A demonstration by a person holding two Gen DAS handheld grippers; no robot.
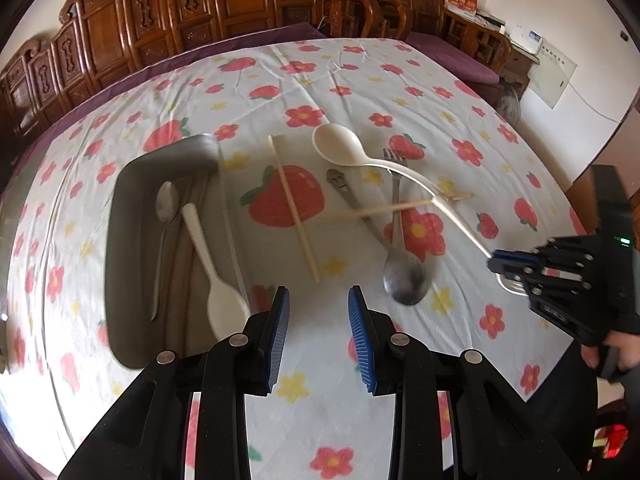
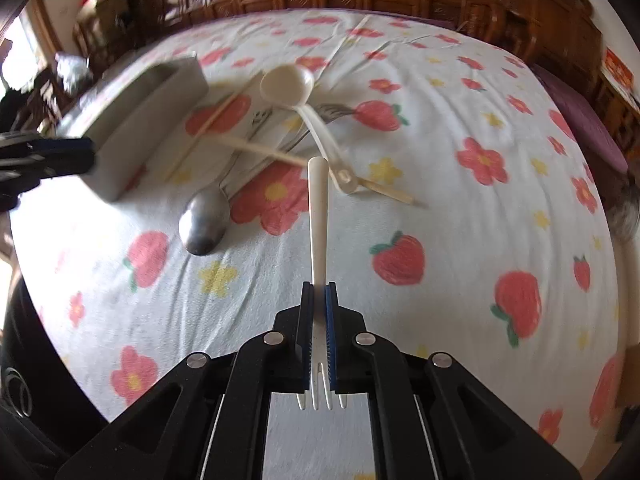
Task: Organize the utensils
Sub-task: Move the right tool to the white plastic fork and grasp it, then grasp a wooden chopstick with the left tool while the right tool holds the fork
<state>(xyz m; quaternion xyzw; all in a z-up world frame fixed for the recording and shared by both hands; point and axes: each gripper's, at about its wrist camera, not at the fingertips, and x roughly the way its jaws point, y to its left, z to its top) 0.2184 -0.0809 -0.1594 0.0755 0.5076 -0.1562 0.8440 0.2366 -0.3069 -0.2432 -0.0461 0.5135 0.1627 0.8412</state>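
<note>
Where the flowered cloth (image 1: 304, 80) runs off to my far left, I see the grey rectangular metal tray (image 1: 124, 216) with rounded corners sitting flat on it. Inside lie a small steel teaspoon (image 1: 165, 216) and a white plastic spoon (image 1: 212, 276) with its broad bowl towards me, side by side along the tray's length. My left gripper (image 1: 318, 336) hangs just right of the tray's near end, its ribbed blue pads standing partly apart with only cloth between them.

Further right, the loose utensils make a tangle on the soft, wrinkled cotton printed with strawberries and red and yellow flowers. A pale wooden chopstick (image 1: 294, 208) lies lengthwise; a second chopstick (image 1: 384, 210) crosses it and the pieces beside it. A large steel spoon (image 1: 404, 280) points its dull, rounded bowl my way, with a steel fork (image 1: 396, 192) close alongside, tines away from me. A cream plastic ladle-shaped spoon (image 1: 340, 146) arcs over them on a thin curved handle.

At the far right, my right gripper (image 2: 319, 300) is clamped tight on a slim white plastic fork (image 2: 319, 216). The pads pinch its neck, the handle sticking out ahead above the cloth, the four tines pointing back towards the camera. A hand (image 1: 616, 352) grips that tool from behind.
</note>
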